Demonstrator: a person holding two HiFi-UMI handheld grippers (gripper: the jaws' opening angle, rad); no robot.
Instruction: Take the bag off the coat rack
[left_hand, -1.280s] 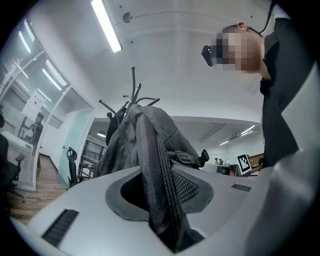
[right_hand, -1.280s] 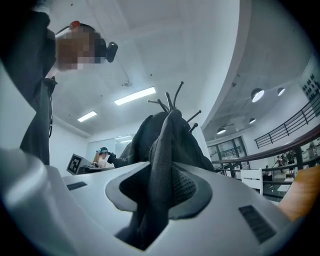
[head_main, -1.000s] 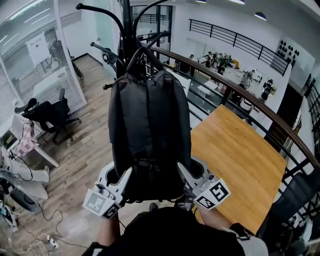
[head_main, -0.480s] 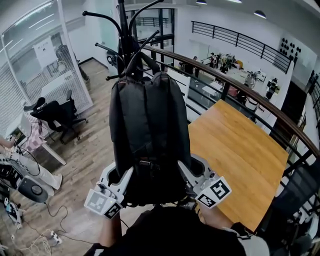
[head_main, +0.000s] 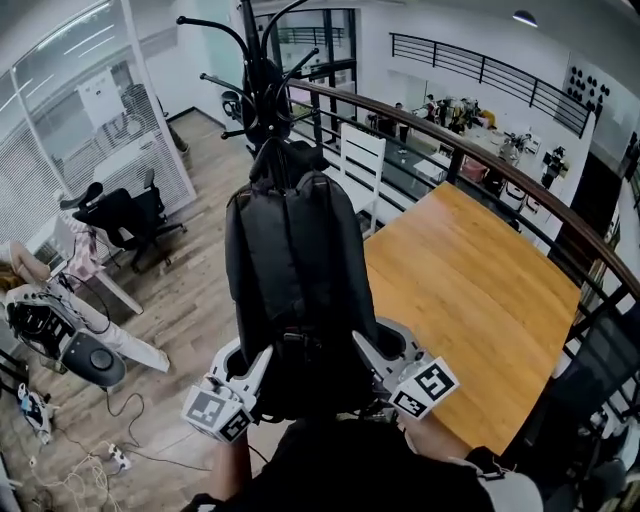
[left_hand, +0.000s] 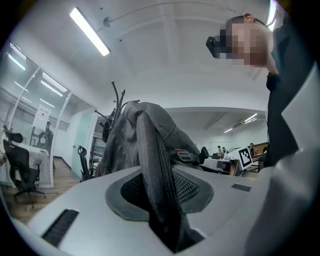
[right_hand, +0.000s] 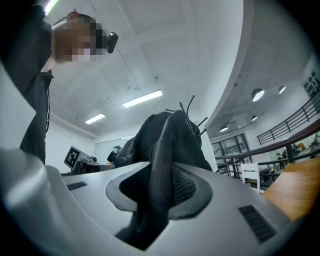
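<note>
Two mesh straps (left_hand: 157, 195) (black bag (head_main: 295, 270))

An orange-brown wooden surface (head_main: 470, 290) lies at right inside a dark curved railing (head_main: 480, 160), a white chair (head_main: 362, 165) beyond it, while a black office chair (head_main: 125, 215) stands on the plank floor (head_main: 190, 300) at left.

Office, two levels. Glass-walled room (head_main: 95, 110) with blinds (head_main: 35, 185), swivel chair (head_main: 125, 212), long wooden table (head_main: 480, 300), cables (head_main: 70, 480) on plank floor (head_main: 190, 300). Railing (head_main: 470, 165) above lower level of desks (head_main: 500, 140); strip lights (left_hand: 90, 31) overhead.
</note>
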